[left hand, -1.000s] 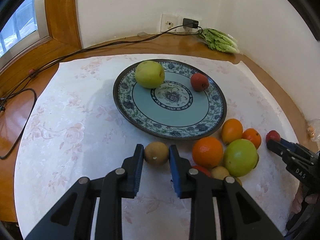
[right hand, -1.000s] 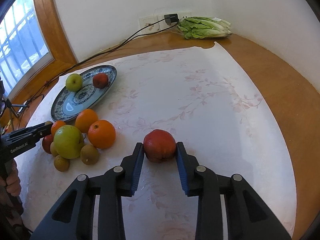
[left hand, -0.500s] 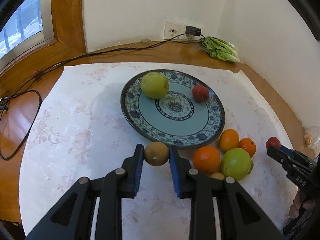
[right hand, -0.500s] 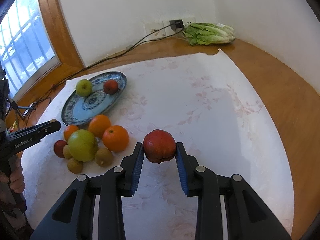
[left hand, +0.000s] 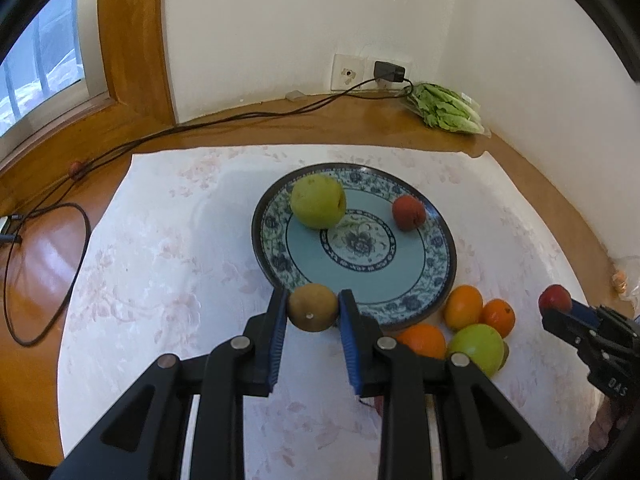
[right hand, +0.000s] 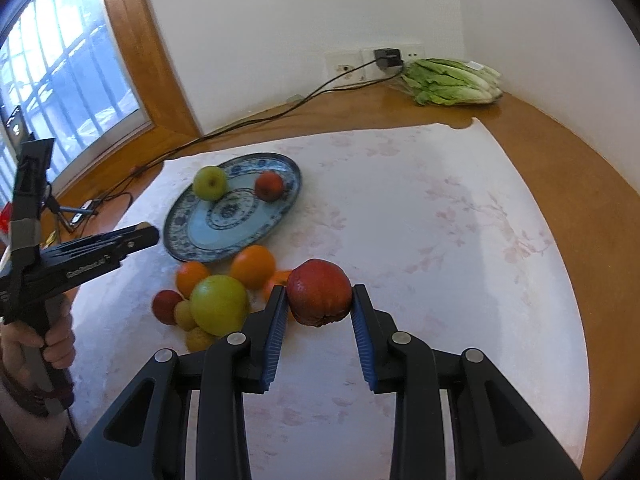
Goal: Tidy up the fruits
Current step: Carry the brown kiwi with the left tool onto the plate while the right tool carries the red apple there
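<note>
My left gripper (left hand: 313, 312) is shut on a brown kiwi (left hand: 313, 307) and holds it above the near rim of the blue patterned plate (left hand: 416, 300). A green apple (left hand: 318, 201) and a small red fruit (left hand: 408, 213) lie on the plate. My right gripper (right hand: 320, 304) is shut on a red apple (right hand: 319, 298), held above the cloth to the right of a fruit pile: oranges (right hand: 253, 266), a green apple (right hand: 219, 305) and small fruits. The pile also shows in the left wrist view (left hand: 476, 344), as does the right gripper (left hand: 560, 312).
A white flowered cloth (right hand: 440, 220) covers the round wooden table. A bag of lettuce (right hand: 452, 82) lies at the back by the wall socket. A black cable (left hand: 60, 216) runs along the table's left side. A window is at the left.
Both grippers have lifted with their fruit. The left one moved toward the plate's near rim; the right one moved left, closer to the fruit pile.
</note>
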The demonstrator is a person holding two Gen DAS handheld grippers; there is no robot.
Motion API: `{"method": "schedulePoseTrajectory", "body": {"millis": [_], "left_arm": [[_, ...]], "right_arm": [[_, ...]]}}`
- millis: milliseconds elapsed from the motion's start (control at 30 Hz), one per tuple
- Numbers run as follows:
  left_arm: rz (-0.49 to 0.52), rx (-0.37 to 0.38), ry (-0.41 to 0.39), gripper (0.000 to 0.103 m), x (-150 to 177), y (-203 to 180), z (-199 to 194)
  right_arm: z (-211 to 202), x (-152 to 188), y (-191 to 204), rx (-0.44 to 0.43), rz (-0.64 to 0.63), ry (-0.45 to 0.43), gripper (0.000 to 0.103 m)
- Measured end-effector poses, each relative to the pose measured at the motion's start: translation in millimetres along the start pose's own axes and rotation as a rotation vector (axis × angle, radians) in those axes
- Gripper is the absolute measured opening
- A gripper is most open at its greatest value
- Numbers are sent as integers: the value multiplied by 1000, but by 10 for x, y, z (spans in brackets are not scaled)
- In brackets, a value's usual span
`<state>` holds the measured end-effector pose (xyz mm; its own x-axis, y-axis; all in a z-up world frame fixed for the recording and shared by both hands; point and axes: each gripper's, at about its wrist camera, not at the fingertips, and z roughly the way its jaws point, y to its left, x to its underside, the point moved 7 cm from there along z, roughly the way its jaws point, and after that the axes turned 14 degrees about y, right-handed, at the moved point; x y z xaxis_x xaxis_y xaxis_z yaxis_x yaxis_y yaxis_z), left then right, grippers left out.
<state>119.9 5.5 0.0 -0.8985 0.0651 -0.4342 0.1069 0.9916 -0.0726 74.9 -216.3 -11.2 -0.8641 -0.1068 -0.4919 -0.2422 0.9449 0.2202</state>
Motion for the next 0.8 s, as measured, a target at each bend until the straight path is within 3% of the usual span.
{"method": "schedulePoseTrajectory", "body": {"millis": [433, 800], "left_arm": [[33, -2, -19, 27, -222, -38, 97], [23, -5, 3, 27, -390, 15, 398]], "right_arm": [[1, -199, 274, -18, -70, 21, 33], [226, -502, 493, -31, -116, 51, 33]]}}
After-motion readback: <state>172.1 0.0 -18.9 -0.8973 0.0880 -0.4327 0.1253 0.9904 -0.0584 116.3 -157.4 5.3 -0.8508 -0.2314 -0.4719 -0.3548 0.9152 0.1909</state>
